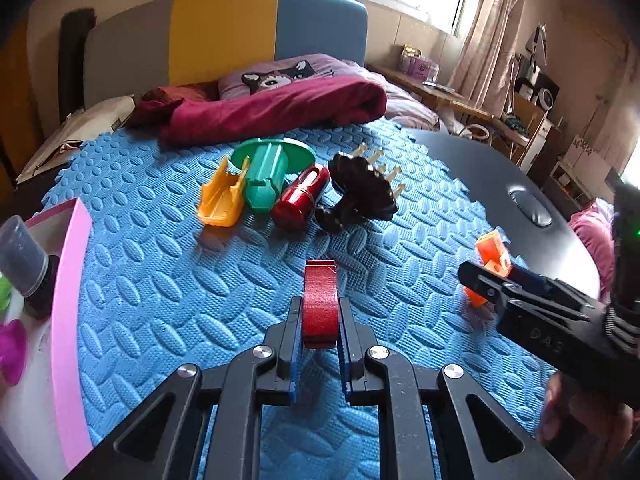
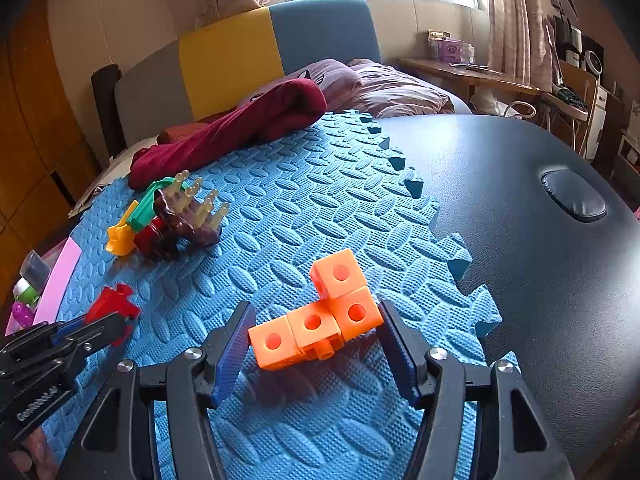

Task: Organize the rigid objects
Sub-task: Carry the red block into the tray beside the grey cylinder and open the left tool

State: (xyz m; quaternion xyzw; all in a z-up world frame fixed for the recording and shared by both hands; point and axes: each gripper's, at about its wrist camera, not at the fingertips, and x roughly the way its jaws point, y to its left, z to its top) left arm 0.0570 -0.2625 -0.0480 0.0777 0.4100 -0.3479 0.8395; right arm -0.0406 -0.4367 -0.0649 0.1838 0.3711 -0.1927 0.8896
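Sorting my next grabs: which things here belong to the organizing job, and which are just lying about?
Job: red glittery piece in left gripper; orange cube block between right gripper fingers; pink-edged box.
Lying about: maroon blanket, cat-print pillow.

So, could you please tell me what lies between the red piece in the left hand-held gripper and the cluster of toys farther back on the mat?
Nothing: in the left wrist view, only bare blue foam mat separates the red piece from the cluster of toys.

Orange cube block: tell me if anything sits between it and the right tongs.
Nothing visible does. The orange cube block already lies on the blue foam mat between the right tongs' spread fingers, with bare mat around it.
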